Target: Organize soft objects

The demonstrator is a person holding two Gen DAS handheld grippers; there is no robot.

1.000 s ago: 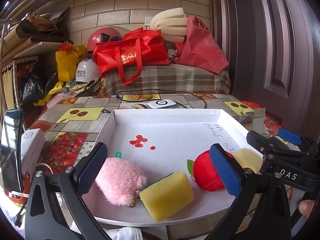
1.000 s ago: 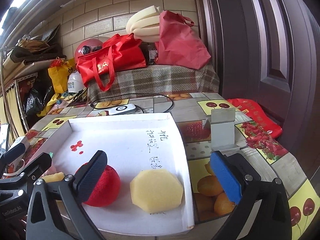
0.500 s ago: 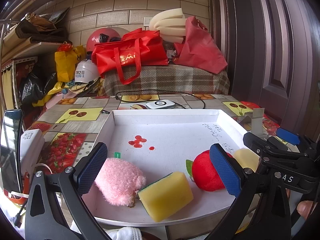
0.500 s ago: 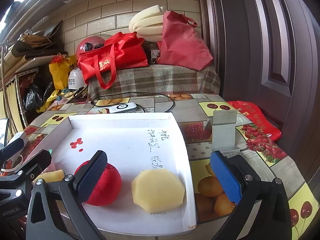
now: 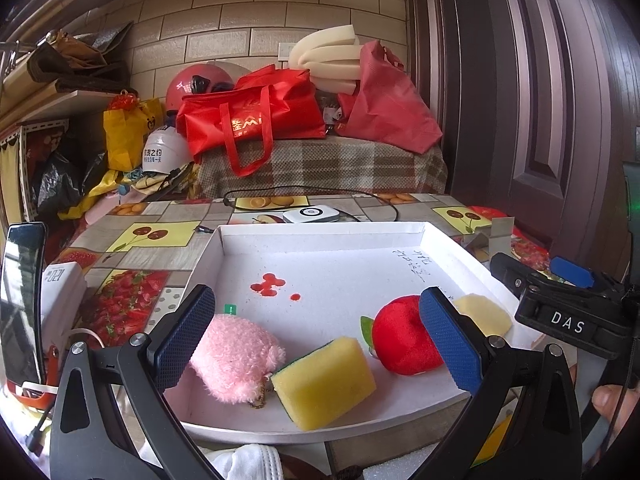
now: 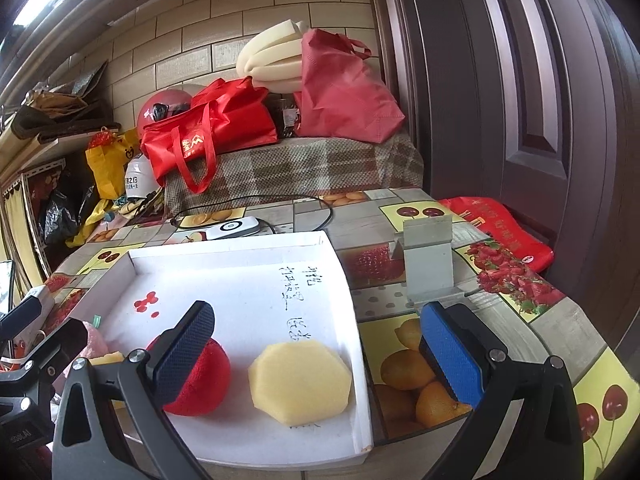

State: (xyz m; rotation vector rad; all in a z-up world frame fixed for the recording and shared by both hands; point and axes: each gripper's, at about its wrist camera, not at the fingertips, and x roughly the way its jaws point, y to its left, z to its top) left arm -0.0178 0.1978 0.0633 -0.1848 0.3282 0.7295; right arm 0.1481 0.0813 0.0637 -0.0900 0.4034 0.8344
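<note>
Toys crowding white tray (image 5: 320, 236) near edge, far half bare

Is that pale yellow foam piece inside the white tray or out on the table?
Inside. The pale yellow foam piece lies flat on the white tray floor, near its right wall.

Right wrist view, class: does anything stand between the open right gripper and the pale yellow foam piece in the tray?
Nothing visible does. The foam piece lies bare on the tray, ahead of the right gripper; the red plush apple sits to its left, apart from it.
</note>
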